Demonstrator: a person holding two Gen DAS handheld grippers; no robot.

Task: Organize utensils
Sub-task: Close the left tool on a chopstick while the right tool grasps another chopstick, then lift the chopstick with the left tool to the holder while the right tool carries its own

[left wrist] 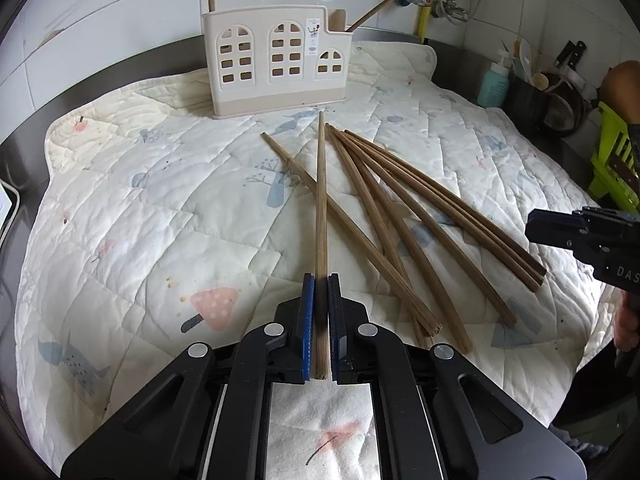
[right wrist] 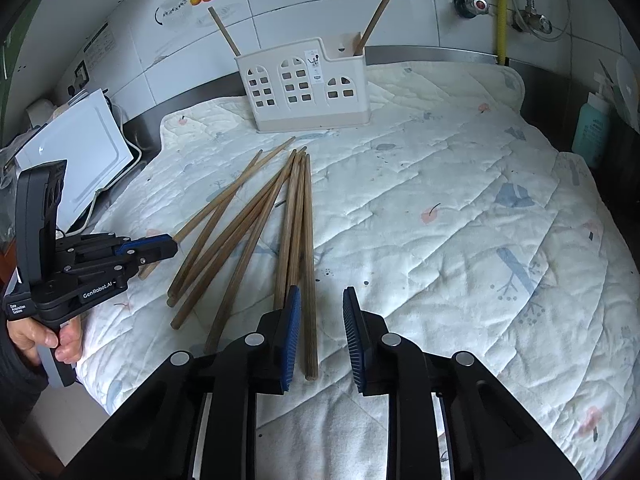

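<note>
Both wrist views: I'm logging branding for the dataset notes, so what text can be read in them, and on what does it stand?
"GenRobot.AI" on the left gripper body, right wrist view.
"Data Acquisition System" on its handle, small, barely legible.
"DAS", cut off at the frame edge, on the right gripper, left wrist view.
Sticker on the utensil holder: too small to read.
Wall tile decal lettering: blurred.

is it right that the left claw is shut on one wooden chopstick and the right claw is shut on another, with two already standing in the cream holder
Not quite. The right claw is open and holds nothing, as the right wrist view shows. The left claw is shut on one brown wooden chopstick, and two chopsticks do stand in the cream house-shaped plastic holder.
</note>
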